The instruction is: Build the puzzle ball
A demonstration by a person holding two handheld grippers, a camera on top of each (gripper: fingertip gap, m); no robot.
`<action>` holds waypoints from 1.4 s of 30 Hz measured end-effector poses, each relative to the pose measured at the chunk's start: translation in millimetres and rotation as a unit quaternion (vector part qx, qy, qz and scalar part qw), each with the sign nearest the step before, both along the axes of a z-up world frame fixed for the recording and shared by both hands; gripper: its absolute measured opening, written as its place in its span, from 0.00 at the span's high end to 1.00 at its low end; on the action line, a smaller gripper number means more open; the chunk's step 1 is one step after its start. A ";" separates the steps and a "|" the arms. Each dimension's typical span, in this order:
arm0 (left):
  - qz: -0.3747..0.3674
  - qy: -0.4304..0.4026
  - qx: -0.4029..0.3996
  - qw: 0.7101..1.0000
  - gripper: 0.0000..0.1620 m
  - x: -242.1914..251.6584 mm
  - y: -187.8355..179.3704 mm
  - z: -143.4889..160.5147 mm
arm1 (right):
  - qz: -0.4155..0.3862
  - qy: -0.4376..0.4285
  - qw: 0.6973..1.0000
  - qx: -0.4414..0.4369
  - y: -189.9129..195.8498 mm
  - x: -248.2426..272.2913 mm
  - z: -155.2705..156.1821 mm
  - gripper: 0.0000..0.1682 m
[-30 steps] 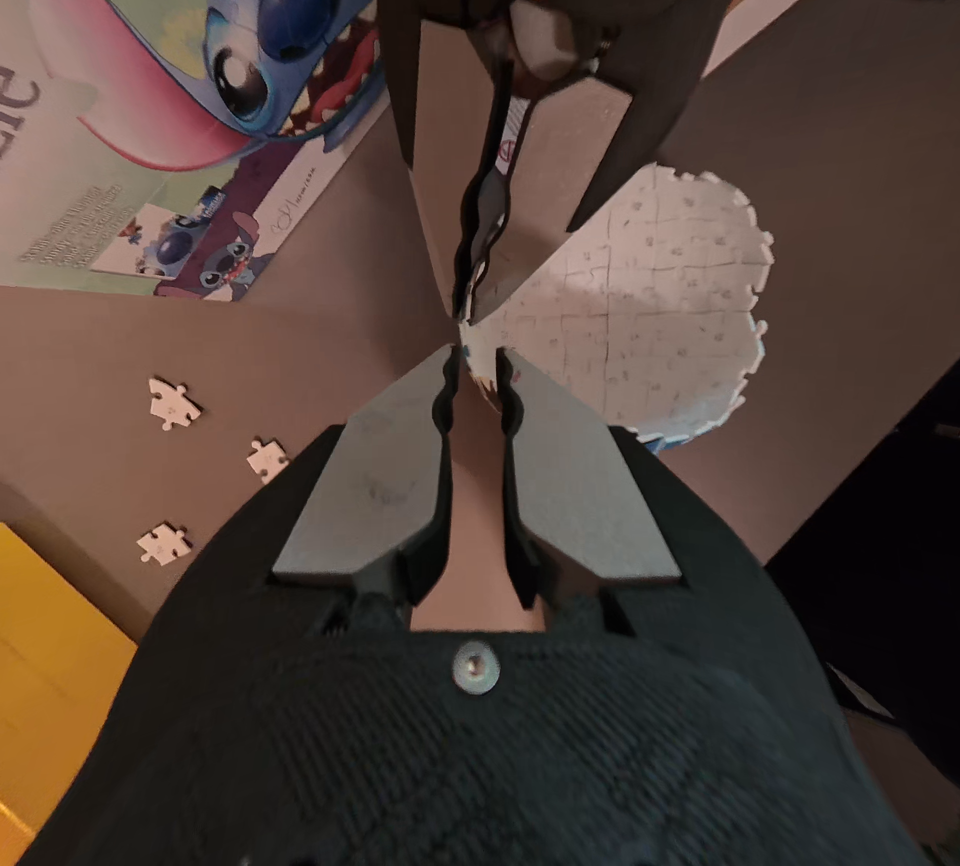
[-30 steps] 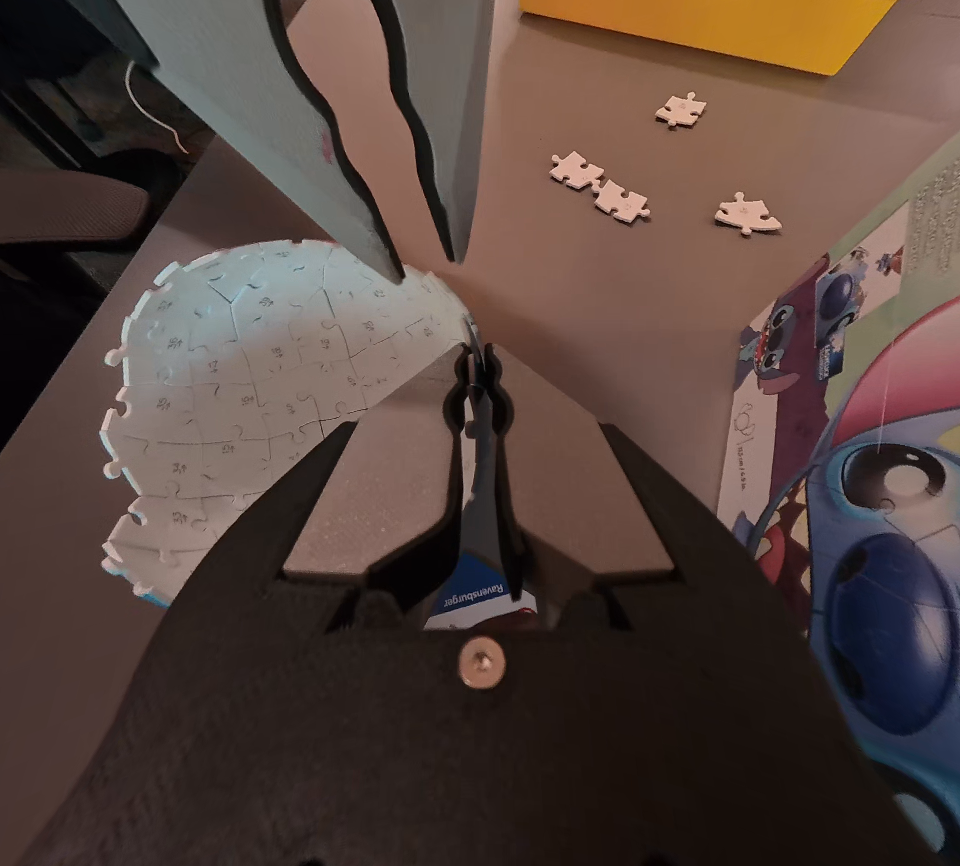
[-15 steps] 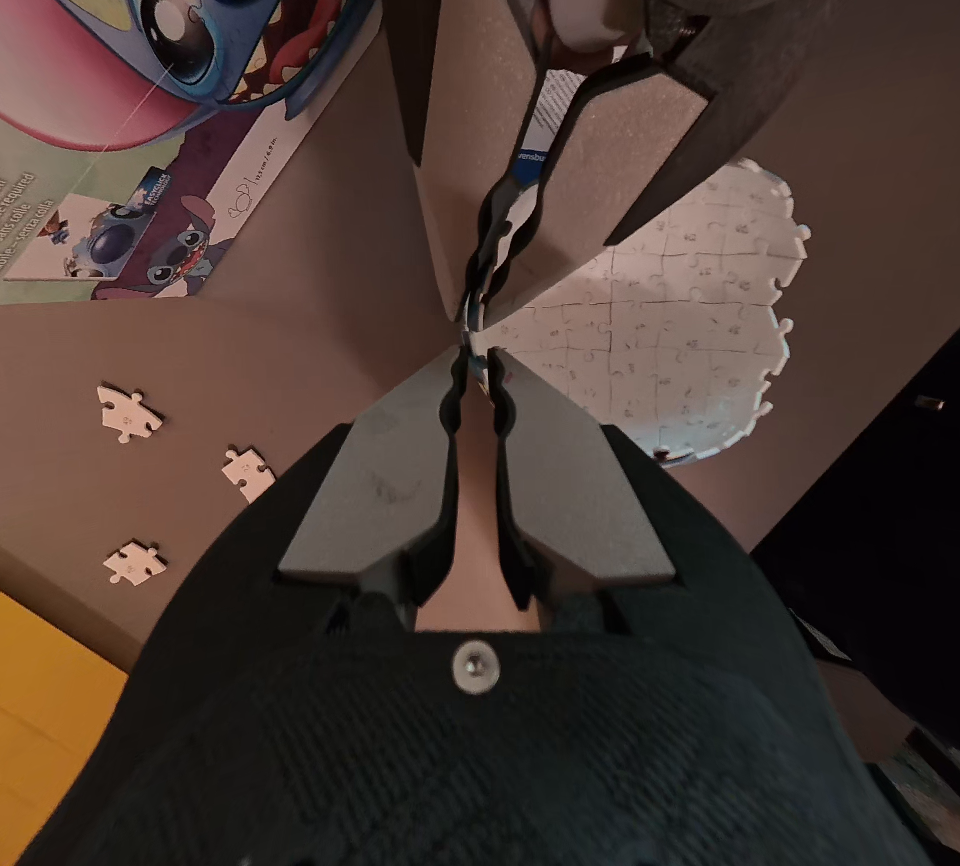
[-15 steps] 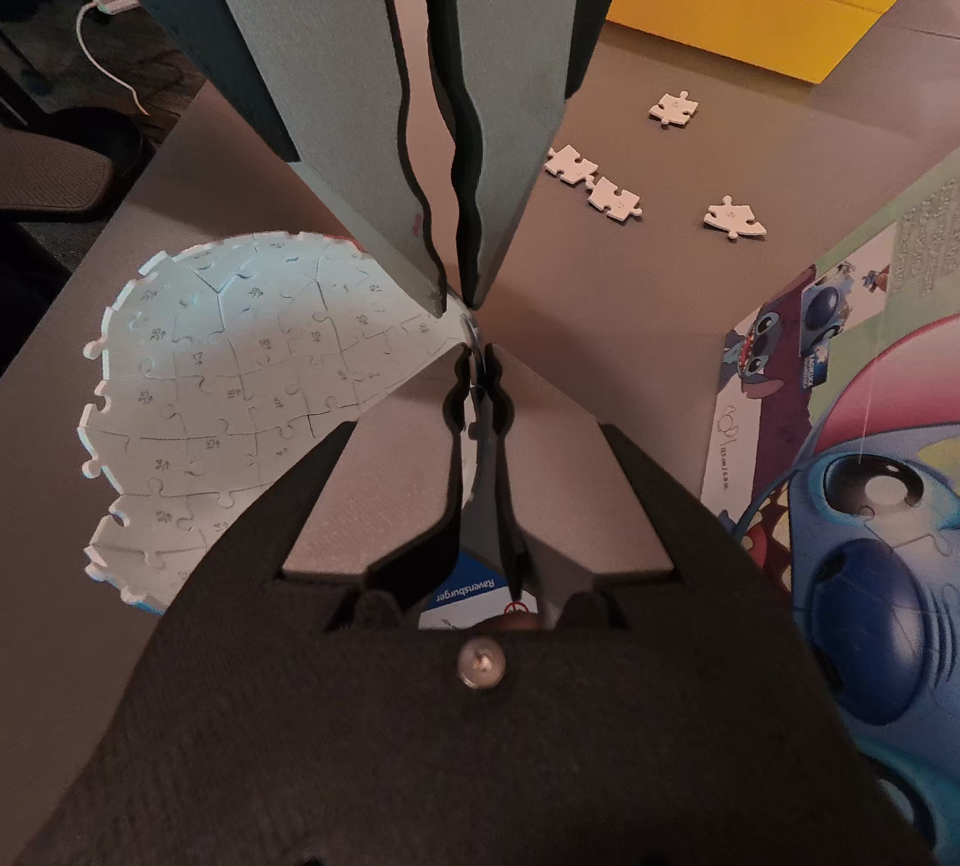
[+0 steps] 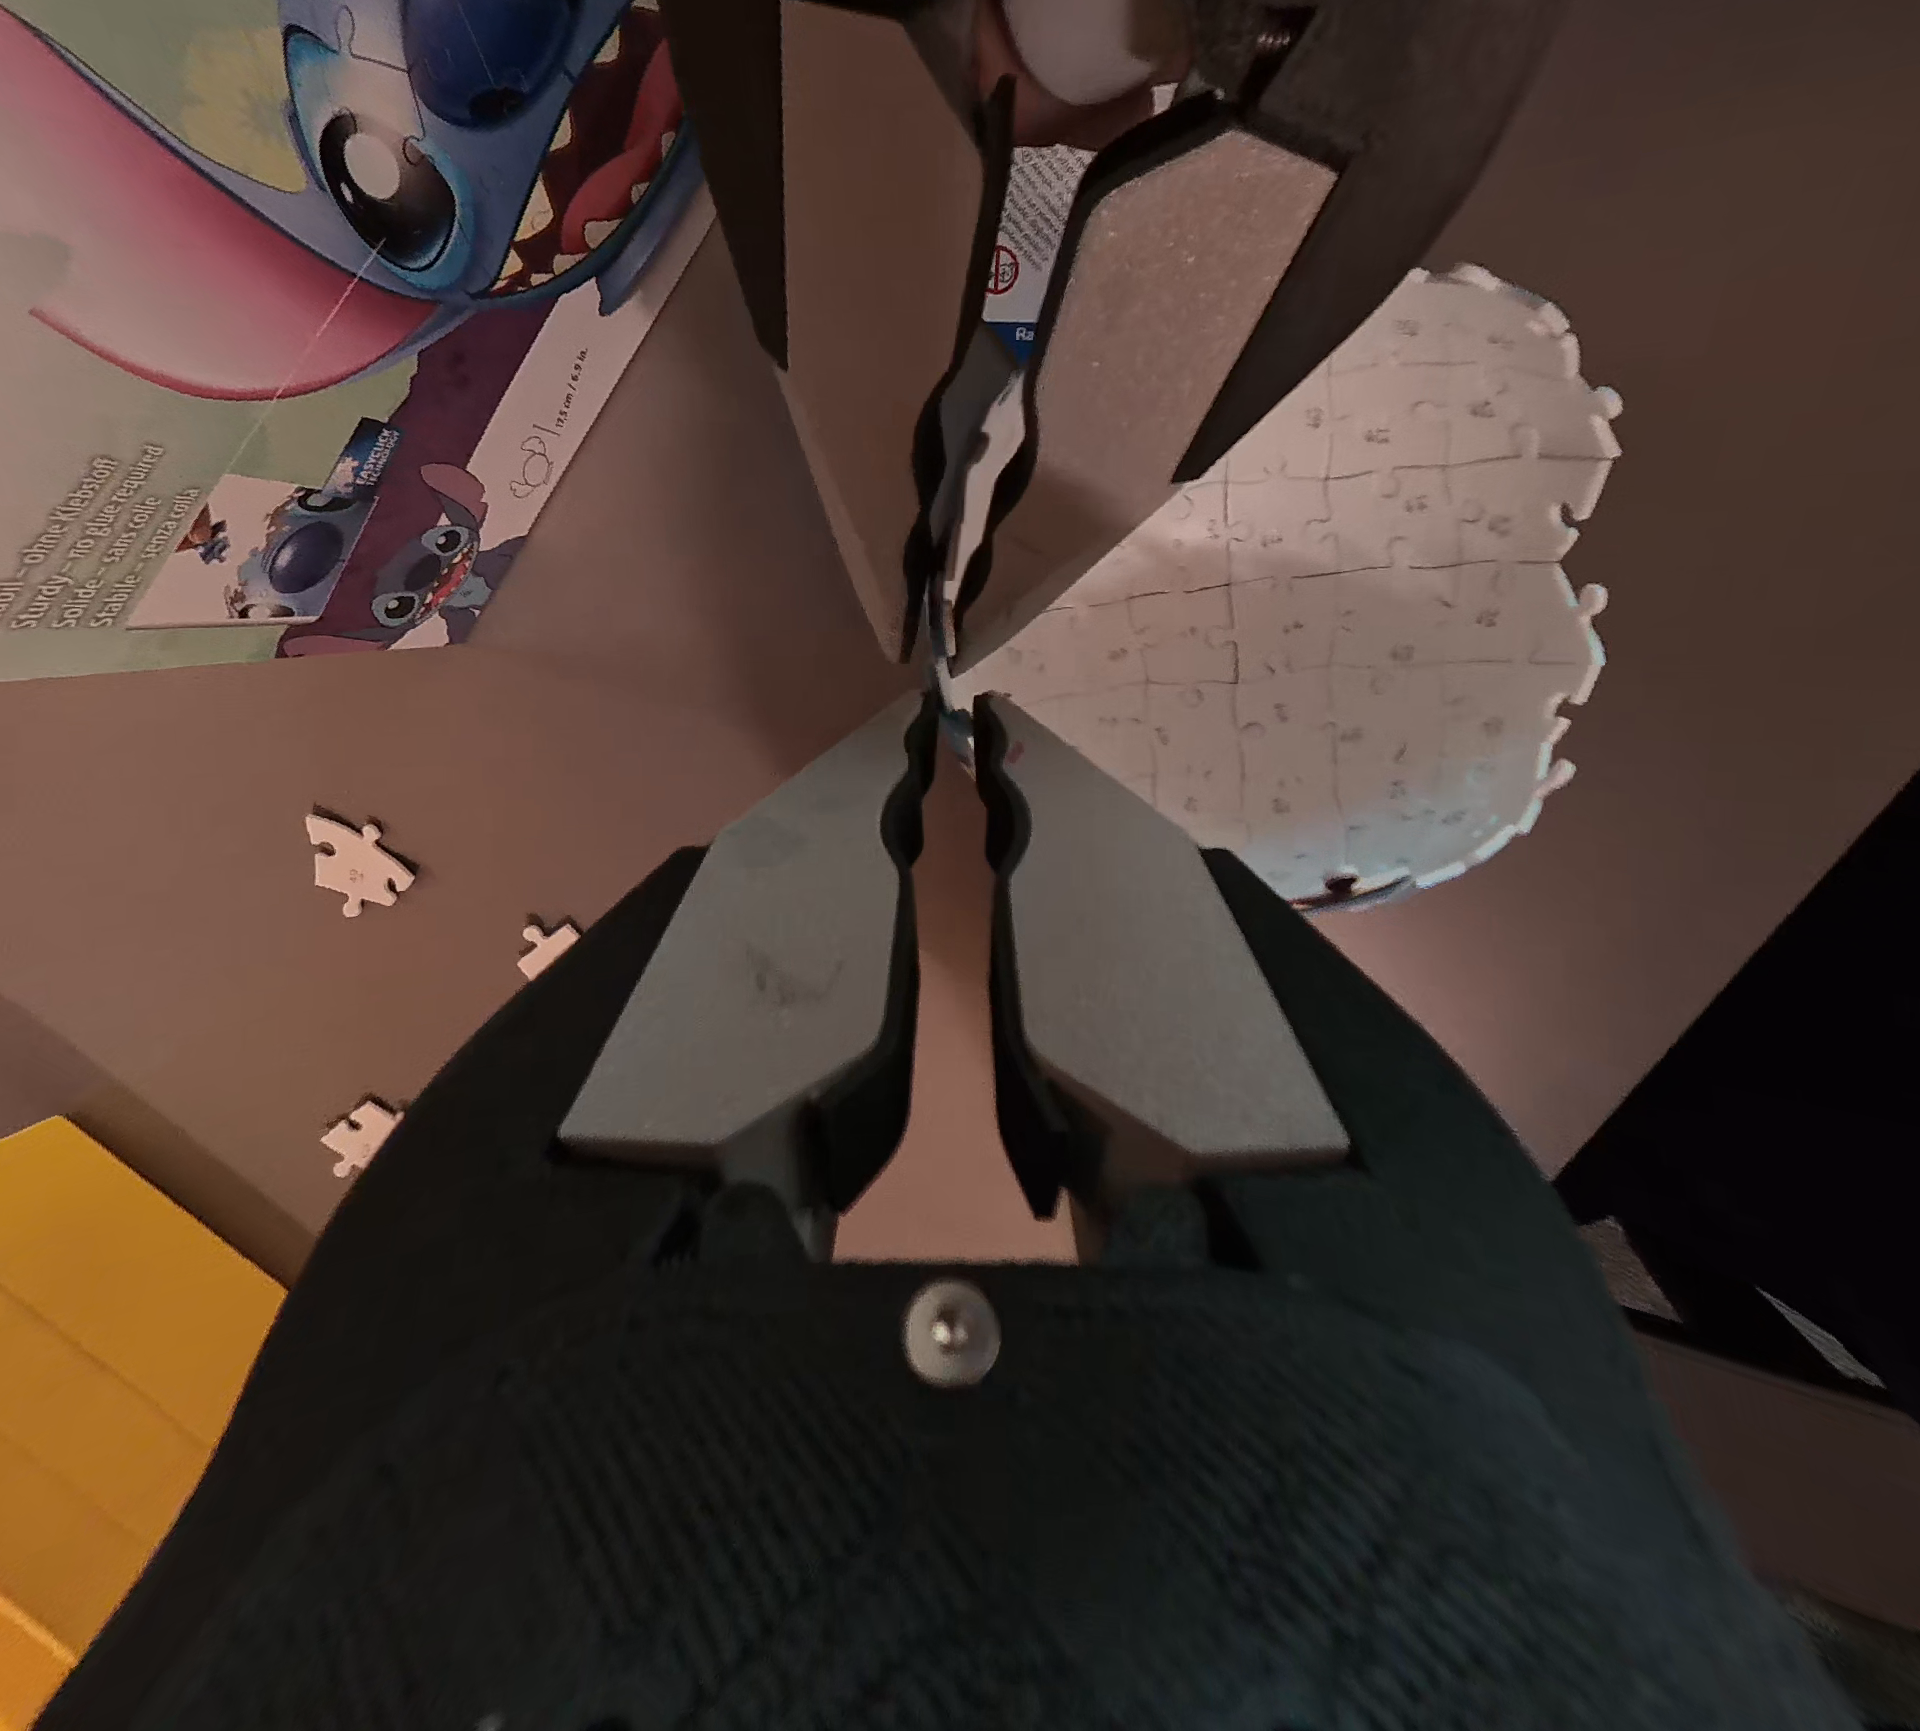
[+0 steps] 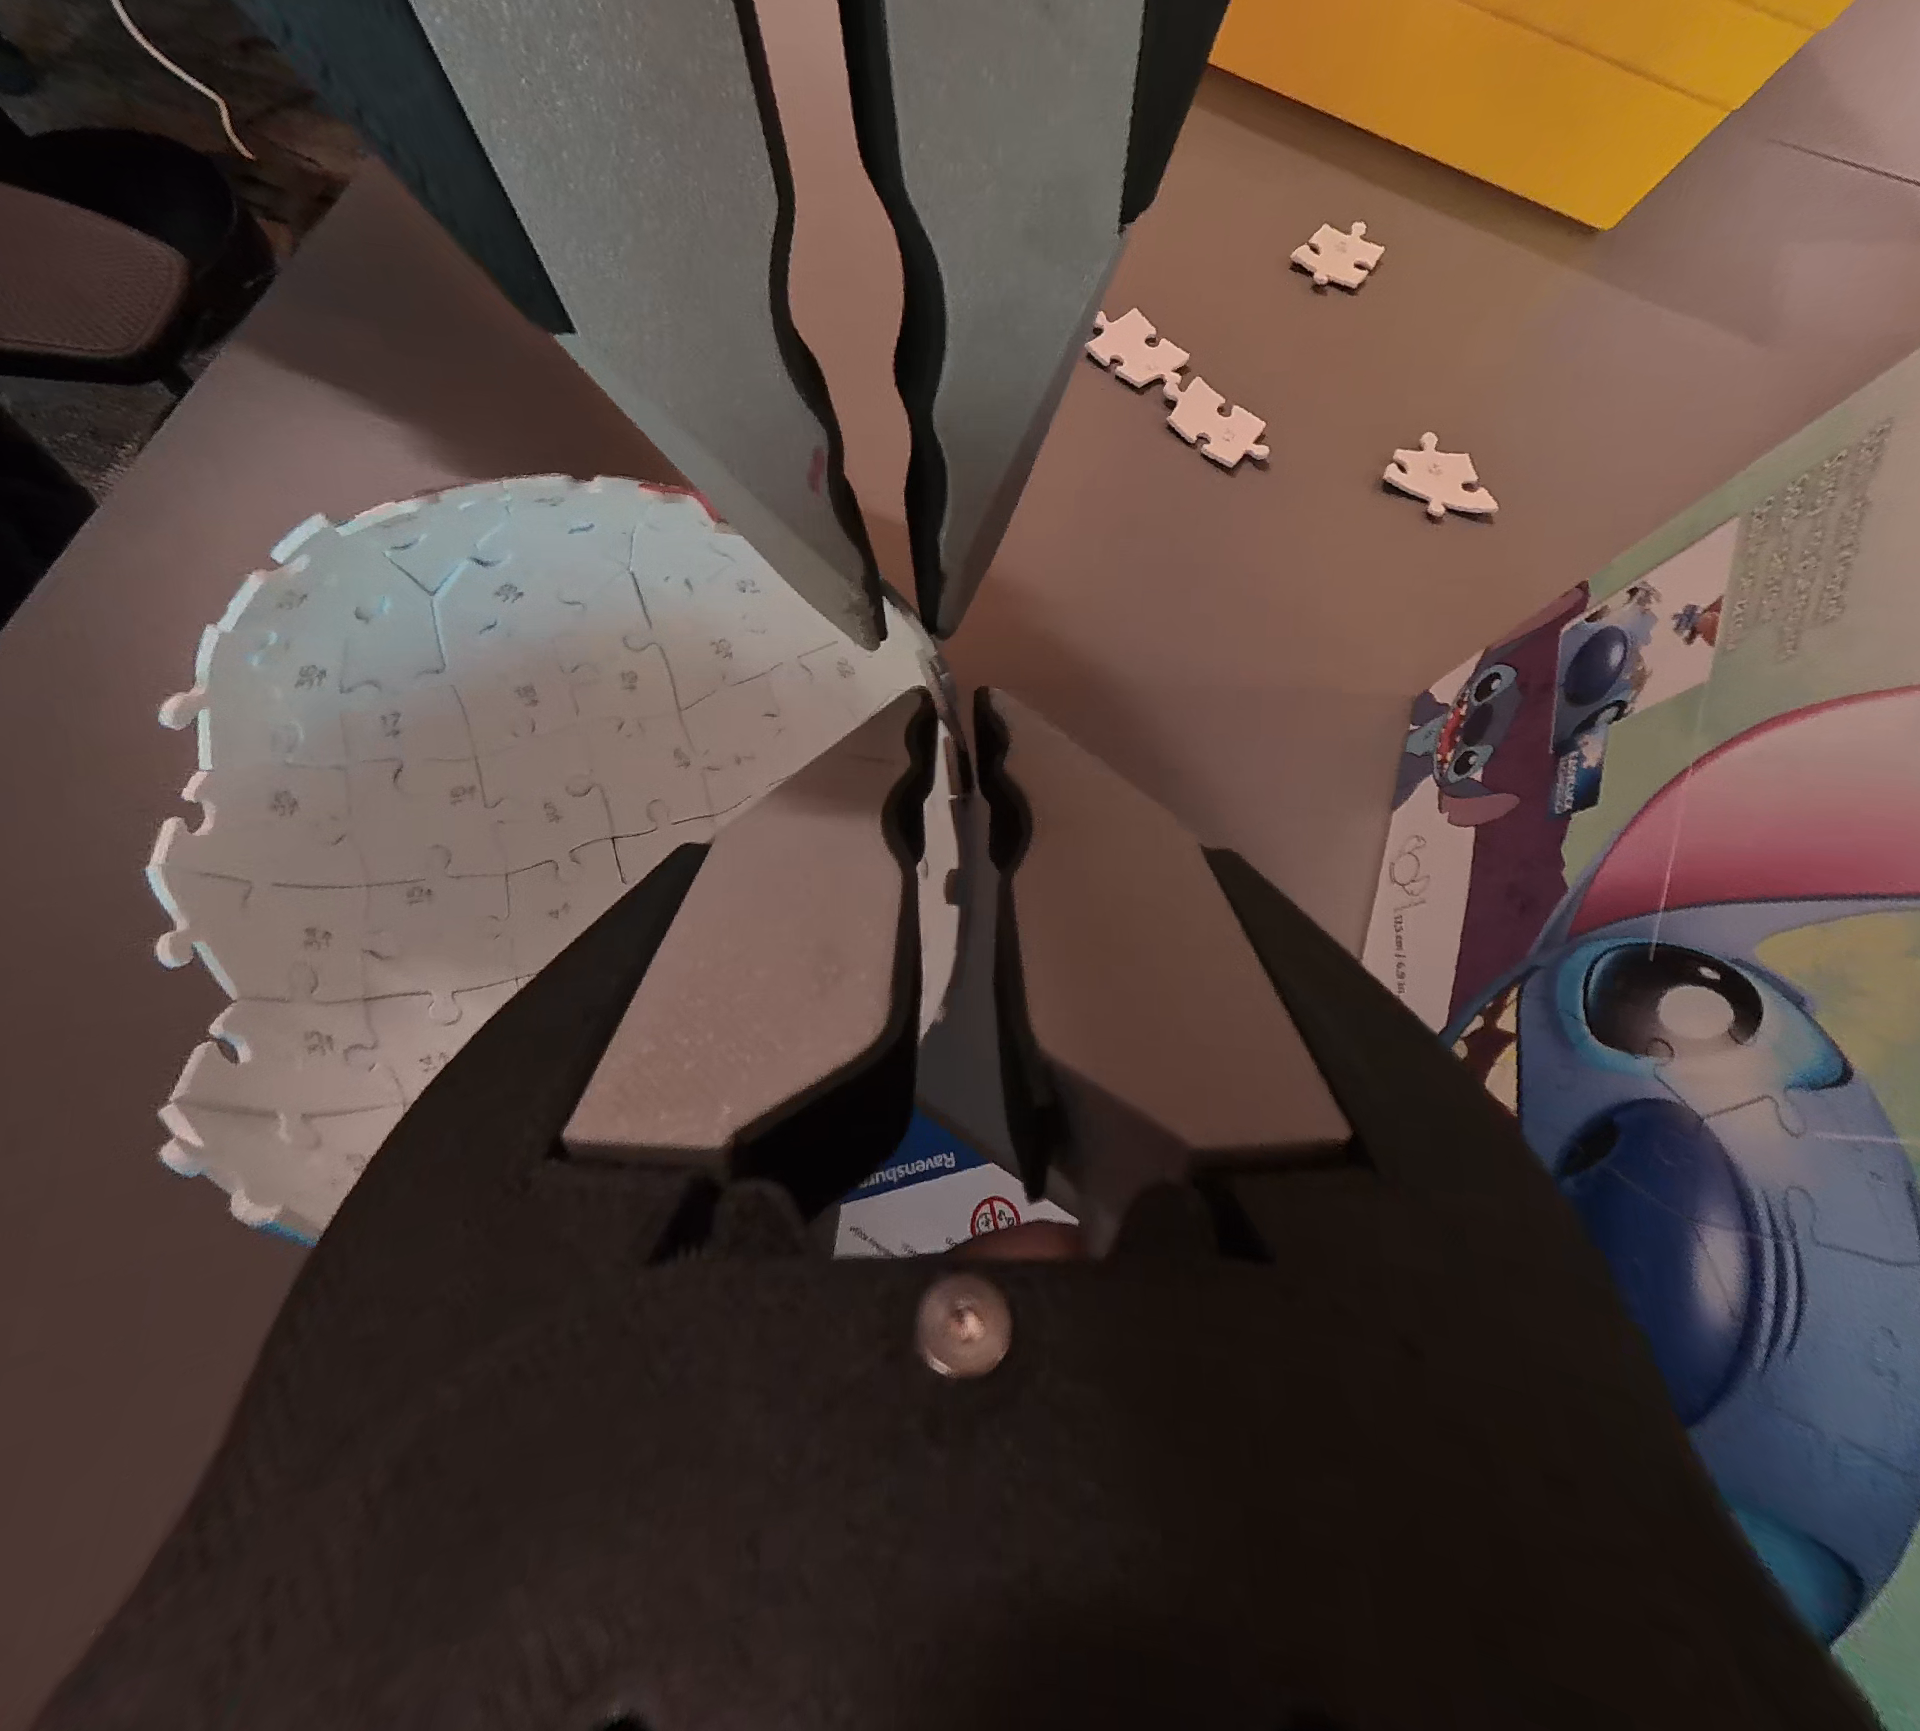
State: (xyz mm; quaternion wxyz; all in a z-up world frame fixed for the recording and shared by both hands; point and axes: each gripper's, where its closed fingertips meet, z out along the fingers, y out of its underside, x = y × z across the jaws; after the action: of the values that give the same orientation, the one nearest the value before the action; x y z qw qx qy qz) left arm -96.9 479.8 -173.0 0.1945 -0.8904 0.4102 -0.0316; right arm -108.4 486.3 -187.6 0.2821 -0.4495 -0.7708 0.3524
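Both grippers have closed in on each other since a second ago, tips now nearly meeting at the rim of the half-built puzzle ball (image 5: 1340,601), and the left one has swung round so its fingers point straight down the right wrist view. Left gripper (image 5: 951,715) sits with its jaws only a narrow slit apart, tips pinching the thin edge of the shell; whether it truly grips is hard to tell. Right gripper (image 6: 951,705) has its jaws nearly closed on the same rim, white puzzle edge showing between the fingers. The shell is a white half dome, numbered inner side facing the cameras, jagged tabs along its far edge, held over the brown table (image 6: 1195,601). Loose puzzle pieces (image 6: 1216,419) lie face down on the table, apart from the ball, near a yellow bin (image 6: 1507,8). The puzzle box (image 5: 260,247) with a blue cartoon creature lies flat beside them.
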 end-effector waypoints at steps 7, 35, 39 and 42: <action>-0.002 -0.004 0.004 1.000 0.98 -2.4 0.0 -1.5 | 0.011 -0.015 1.000 -0.012 -0.5 -1.5 -2.5 0.99; -0.011 -0.007 0.021 1.000 0.98 -0.4 2.4 -0.9 | 0.053 0.014 0.998 -0.034 -1.4 -0.3 4.1 0.98; -0.016 -0.003 0.026 1.000 0.98 -0.4 2.1 -0.7 | 0.055 0.016 0.998 -0.030 -0.9 -1.9 4.6 0.97; -0.018 -0.001 0.026 1.000 0.98 0.0 1.7 -0.4 | 0.062 0.024 0.997 -0.031 -1.6 -2.4 5.3 0.95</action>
State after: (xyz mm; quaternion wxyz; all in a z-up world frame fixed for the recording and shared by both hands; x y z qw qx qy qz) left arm -96.9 481.5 -173.4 0.2176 -0.8777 0.4262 -0.0255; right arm -110.8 484.7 -182.3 0.2643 -0.4009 -0.7790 0.4032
